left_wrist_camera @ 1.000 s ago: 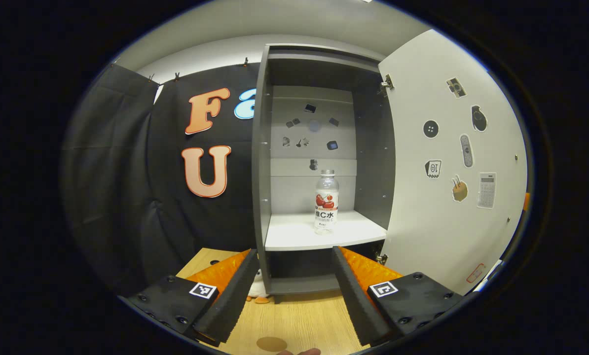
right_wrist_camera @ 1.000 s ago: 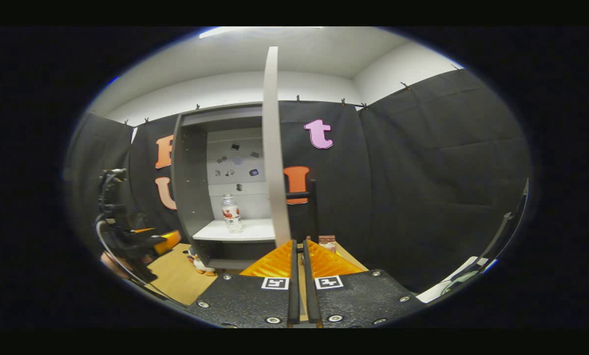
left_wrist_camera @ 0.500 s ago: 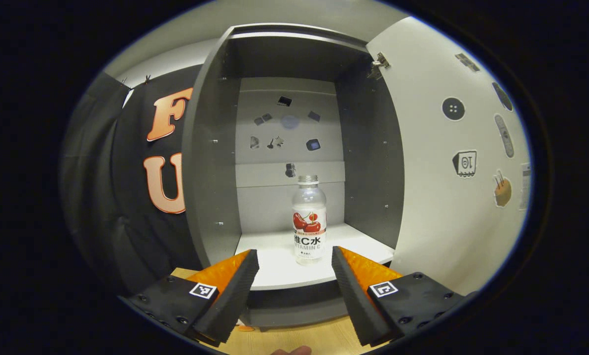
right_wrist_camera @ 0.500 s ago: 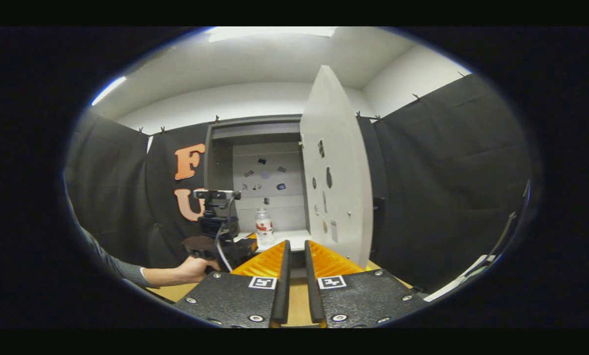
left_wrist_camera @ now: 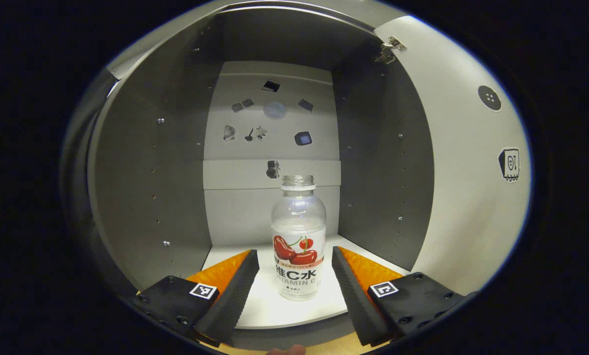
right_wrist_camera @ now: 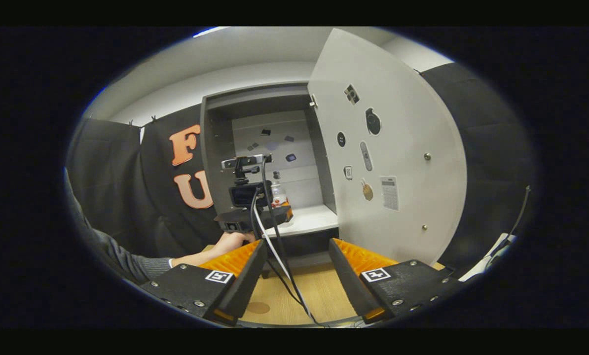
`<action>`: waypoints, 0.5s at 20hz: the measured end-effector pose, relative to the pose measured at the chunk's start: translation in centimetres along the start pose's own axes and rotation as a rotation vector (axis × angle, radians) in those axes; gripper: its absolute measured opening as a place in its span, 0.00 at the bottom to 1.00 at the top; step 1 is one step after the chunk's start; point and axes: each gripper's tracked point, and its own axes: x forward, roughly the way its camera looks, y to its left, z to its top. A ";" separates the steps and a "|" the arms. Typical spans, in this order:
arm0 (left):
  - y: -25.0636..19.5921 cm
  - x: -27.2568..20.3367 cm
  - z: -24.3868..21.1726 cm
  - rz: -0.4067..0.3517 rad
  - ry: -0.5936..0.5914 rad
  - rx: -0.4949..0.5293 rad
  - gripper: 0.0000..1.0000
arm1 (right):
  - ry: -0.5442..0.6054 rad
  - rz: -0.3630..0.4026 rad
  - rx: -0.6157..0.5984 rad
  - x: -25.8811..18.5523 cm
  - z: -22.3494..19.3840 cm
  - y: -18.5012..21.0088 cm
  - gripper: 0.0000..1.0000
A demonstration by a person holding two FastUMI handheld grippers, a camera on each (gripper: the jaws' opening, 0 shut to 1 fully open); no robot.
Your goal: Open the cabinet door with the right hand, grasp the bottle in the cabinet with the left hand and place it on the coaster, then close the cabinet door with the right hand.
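Bracketing the bottle (left_wrist_camera: 298, 241) at twelve o'clock, our wide left hand-held gripper (left_wrist_camera: 294, 266) should grip its stiffer labelled waist, likely light, slippery plastic.

One bottle (left_wrist_camera: 298, 236) is standing on the cabinet's one white shelf (left_wrist_camera: 270, 308), between the two spread fingers of the left gripper (left_wrist_camera: 294, 259). One cabinet door (right_wrist_camera: 388, 148) is hanging open to the right of the right gripper (right_wrist_camera: 294, 249), and two grippers are showing in all, each with two fingers. One hand (right_wrist_camera: 233, 241) and one grey sleeve (right_wrist_camera: 127, 259) are reaching in just left of the right gripper's fingers.
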 end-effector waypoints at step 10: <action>-0.5 4.1 -0.5 -0.005 -0.001 0.024 0.84 | 0.064 -0.044 -0.003 0.2 -1.2 -0.8 0.81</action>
